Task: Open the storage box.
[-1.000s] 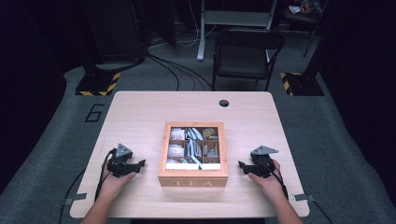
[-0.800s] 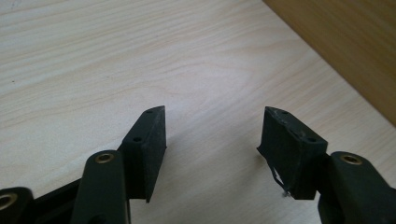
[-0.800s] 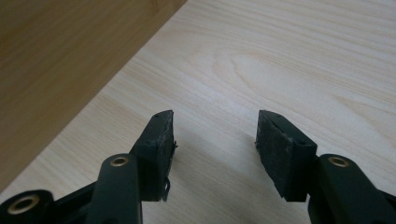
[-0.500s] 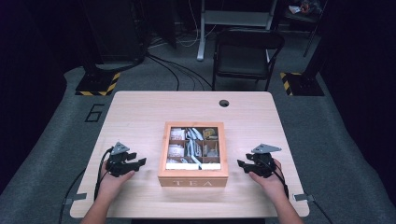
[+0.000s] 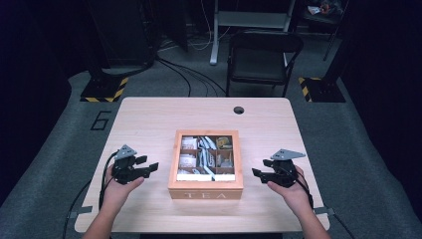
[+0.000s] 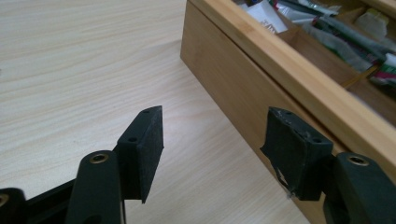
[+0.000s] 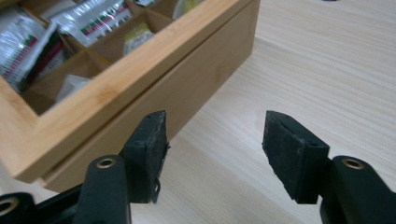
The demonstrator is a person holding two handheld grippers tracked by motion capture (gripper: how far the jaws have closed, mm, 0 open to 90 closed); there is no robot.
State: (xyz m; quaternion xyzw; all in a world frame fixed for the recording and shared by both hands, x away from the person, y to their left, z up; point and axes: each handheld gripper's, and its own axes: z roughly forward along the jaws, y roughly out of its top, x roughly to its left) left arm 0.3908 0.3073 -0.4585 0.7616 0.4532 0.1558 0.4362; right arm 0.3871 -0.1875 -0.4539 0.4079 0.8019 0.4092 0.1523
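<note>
the near front face of the wooden box [image 5: 205,191] at the table's middle reads "tea". on the grey floor [image 5: 79,149], left of the table's far left corner, stands a dark "6" [image 5: 101,121].

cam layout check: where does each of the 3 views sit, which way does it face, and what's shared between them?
High view: above the person's side, facing forward and down on the table; forearms, left tool and right tool beside the tea box.
Left gripper view: on the left tool, open jaws aimed at the box's side wall.
Right gripper view: on the right tool, open, facing the opposite wall.
Shared: box, its tea bags, tabletop.
</note>
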